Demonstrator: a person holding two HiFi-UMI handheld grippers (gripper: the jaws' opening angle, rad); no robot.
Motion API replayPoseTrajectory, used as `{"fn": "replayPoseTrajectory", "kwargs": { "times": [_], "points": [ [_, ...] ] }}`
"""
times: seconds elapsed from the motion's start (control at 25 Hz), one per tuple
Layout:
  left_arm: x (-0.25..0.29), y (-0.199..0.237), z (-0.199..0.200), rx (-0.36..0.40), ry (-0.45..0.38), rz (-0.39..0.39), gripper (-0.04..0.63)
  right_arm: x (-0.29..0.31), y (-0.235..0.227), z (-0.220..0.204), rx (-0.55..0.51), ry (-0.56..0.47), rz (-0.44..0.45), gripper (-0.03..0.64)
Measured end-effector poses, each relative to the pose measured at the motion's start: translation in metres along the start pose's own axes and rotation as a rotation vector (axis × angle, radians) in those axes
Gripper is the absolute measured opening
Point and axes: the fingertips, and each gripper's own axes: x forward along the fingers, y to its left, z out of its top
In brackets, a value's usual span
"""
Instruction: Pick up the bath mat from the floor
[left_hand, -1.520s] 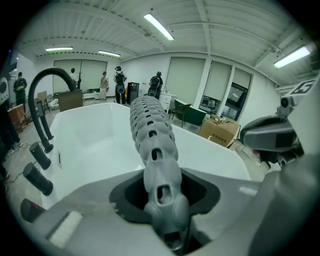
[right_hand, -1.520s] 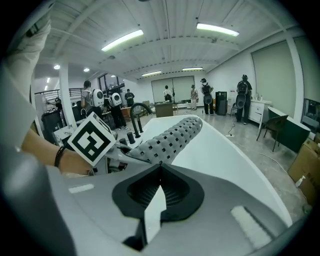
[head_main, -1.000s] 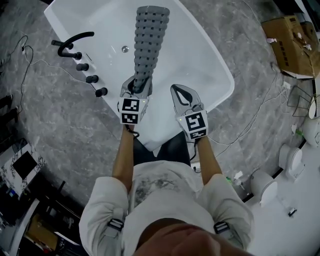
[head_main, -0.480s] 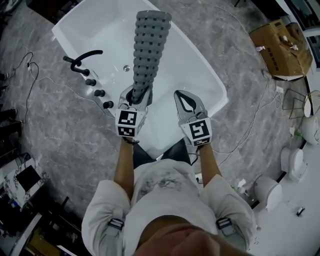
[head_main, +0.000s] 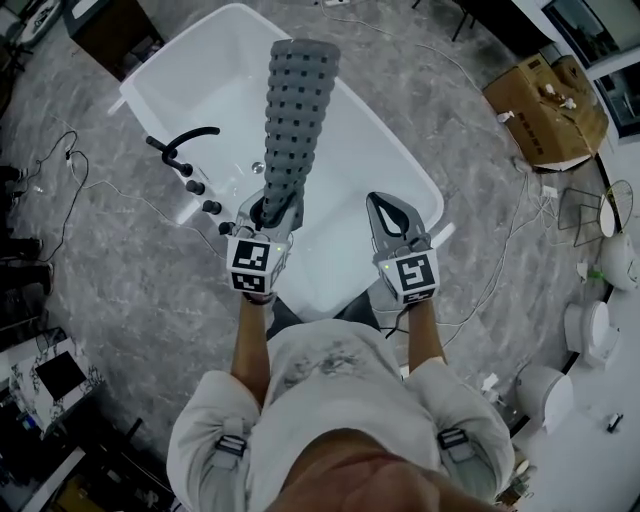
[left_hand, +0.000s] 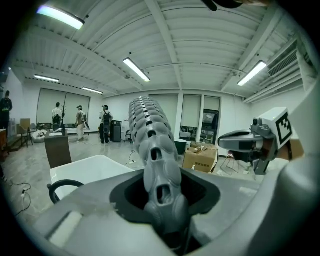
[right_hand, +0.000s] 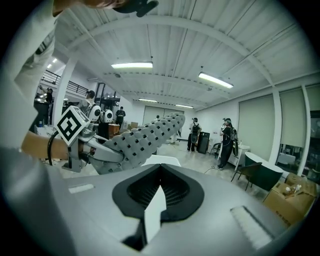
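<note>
Above the white bathtub (head_main: 370, 170), my left tool (head_main: 268, 208) clamps the grey bath mat (head_main: 295, 110) upright; my right tool (head_main: 385, 210) is closed, empty.

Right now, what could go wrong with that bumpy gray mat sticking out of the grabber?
1. Only the left gripper holds the bath mat, by one end of the roll; the long free end could slip from the jaws into the bathtub below.
2. The right gripper is shut and empty, so nothing backs up that hold.
3. Cables lie on the floor beside the bathtub; a step there might trip the person.
</note>
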Motion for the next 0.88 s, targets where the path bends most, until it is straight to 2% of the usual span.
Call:
{"fn": "replayPoseTrajectory", "kwargs": {
  "times": [0.32,0.56,0.88],
  "points": [
    [-0.036,-0.018,0.044,0.018,-0.071,-0.036,0.146,-0.035,-0.002,0.034,-0.021,-0.051,-0.034,0.002],
    [-0.059,-0.026,0.073,0.037,-0.120,-0.057,0.146,-0.052,0.007,0.053,-0.032,-0.084,-0.015,0.002],
    [-0.085,-0.037,0.075,0.045,-0.118,-0.072,0.147,-0.063,0.023,0.066,-0.011,-0.110,0.017,0.000]
  ]
}}
